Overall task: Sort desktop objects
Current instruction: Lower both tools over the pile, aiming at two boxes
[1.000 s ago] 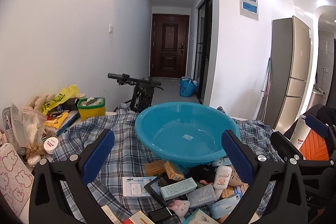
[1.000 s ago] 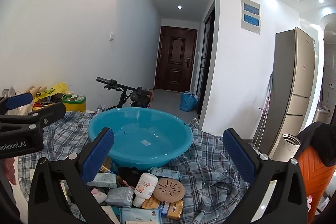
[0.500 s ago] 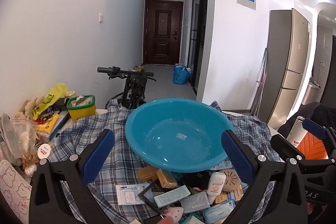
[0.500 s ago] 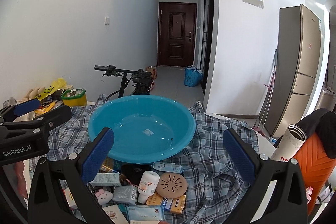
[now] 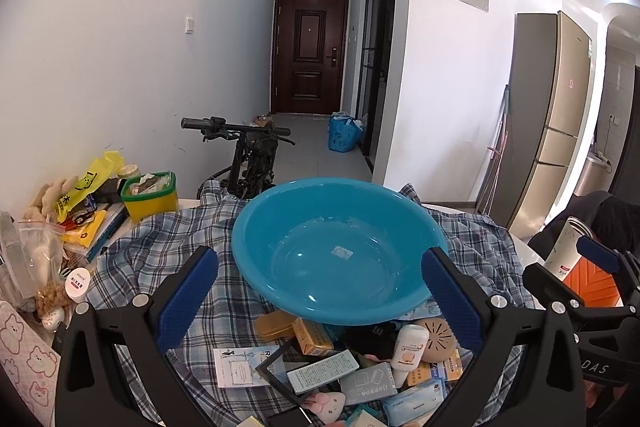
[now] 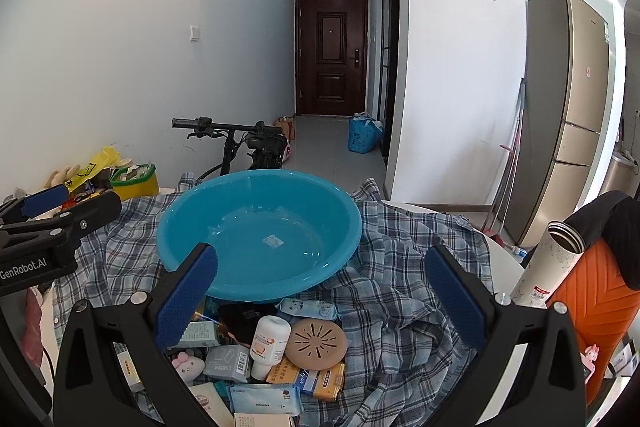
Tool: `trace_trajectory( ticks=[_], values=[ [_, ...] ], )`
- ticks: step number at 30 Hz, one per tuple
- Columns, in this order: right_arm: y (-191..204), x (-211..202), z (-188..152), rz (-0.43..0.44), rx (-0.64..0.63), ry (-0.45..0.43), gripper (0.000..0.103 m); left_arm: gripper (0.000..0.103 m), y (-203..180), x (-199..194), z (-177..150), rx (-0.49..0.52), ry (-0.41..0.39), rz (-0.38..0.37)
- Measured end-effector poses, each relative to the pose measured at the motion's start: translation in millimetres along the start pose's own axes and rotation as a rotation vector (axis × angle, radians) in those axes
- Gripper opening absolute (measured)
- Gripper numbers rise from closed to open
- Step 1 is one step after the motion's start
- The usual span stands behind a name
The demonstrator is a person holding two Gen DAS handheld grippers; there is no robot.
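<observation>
Left wrist view: over the last second the camera pitches down and the basin (image 5: 340, 247) sits larger and higher in frame, with more of the clutter pile (image 5: 352, 375) showing below it. Right wrist view shifts the same way. Read: both grippers are lining up on the pile, and no pick has started.

Left gripper (image 5: 320, 303): fingers spread wide, nothing between them. Right gripper (image 6: 320, 301): same, wide open and empty.

Containers:
- Basin: on the plaid cloth (image 5: 132, 267) on the bench, empty apart from a small sticker on its floor.
- Green-rimmed yellow tub (image 5: 150, 193), far left: holds packets, contents unclear.

Task items lie heaped on the cloth just in front of the basin: white bottle (image 6: 272, 343), tan round disc (image 6: 316, 341), wipes pack (image 6: 264, 397), small boxes. Some touch or tuck under the basin's near edge. Nothing sorted yet, by my read.
</observation>
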State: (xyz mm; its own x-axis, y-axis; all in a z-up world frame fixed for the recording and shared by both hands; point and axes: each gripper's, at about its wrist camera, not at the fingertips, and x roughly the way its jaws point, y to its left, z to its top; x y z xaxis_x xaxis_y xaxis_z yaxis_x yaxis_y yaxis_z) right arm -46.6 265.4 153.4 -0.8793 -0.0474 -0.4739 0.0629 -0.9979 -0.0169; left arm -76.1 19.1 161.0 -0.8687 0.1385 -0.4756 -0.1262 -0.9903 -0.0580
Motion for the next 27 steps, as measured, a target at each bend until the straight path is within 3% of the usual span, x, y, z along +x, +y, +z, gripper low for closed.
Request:
trace_trajectory(
  ticks=[4, 27],
  values=[
    [-1, 5, -5, -0.008, 0.003, 0.013, 0.103, 0.103, -4, 4, -6, 0.038, 0.004, 0.042],
    [0, 24, -76, 0.008, 0.025, 0.151, 0.103, 0.103, -5, 35, -89, 0.037, 0.185, -0.035]
  ],
)
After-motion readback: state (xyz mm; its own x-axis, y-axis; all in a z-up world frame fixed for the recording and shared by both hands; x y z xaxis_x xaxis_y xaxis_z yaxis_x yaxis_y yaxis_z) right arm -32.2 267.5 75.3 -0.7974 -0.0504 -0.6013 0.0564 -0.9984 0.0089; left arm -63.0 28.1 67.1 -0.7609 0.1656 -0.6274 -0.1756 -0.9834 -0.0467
